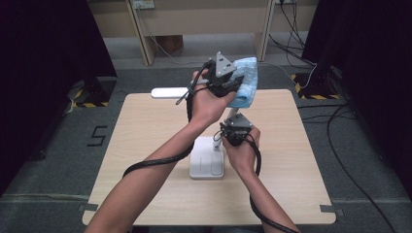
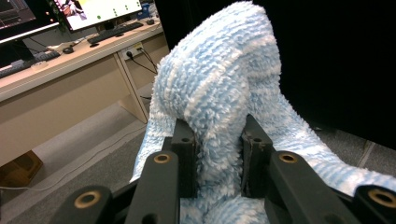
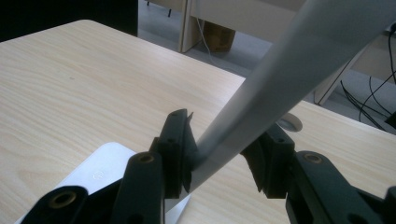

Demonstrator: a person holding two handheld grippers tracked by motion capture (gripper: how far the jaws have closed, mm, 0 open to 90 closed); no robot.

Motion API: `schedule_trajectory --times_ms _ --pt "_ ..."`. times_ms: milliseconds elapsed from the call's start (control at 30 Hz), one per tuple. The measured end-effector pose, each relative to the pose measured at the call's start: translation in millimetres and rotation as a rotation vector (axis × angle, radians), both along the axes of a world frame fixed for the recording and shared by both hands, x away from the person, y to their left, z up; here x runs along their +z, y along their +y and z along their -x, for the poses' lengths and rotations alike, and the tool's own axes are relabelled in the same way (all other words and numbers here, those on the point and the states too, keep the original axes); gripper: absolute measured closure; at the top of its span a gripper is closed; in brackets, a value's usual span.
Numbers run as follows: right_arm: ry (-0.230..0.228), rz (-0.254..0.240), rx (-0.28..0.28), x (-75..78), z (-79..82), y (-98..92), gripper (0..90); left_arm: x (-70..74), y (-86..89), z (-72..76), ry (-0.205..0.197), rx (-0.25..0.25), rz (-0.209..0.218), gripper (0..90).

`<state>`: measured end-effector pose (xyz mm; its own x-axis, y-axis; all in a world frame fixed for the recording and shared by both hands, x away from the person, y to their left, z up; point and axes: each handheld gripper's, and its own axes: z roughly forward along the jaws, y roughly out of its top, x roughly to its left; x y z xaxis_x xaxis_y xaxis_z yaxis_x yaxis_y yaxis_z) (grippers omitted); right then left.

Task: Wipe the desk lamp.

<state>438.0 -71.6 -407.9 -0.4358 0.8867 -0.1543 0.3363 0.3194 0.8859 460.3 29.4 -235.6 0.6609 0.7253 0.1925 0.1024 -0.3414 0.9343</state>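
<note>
A: Any writing? Where's the cloth?
B: A "5" marked on the floor. The left claw clamps the blue cloth above the worktop; the right claw grips the lamp's arm.

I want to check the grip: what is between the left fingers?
The blue cloth, bunched between the left fingers, as the left gripper view shows.

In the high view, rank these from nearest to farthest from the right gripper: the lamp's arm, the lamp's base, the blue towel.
1. lamp's arm: between the right gripper jaws.
2. lamp's base: just below-left, on the table.
3. blue towel: farther up, in the left gripper.
</note>
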Motion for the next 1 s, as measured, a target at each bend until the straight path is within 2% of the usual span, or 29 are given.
schedule_trajectory --times_ms 667,1000 --pt "0.006 0.000 0.007 0.4 -0.4 0.6 60.9 1.9 -5.8 3.2 -0.012 -0.017 -0.010 71.1" --pt "0.011 -0.008 0.016 0.6 -0.1 2.4 61.2 8.3 10.6 15.4 -0.018 -0.027 0.010 71.2"
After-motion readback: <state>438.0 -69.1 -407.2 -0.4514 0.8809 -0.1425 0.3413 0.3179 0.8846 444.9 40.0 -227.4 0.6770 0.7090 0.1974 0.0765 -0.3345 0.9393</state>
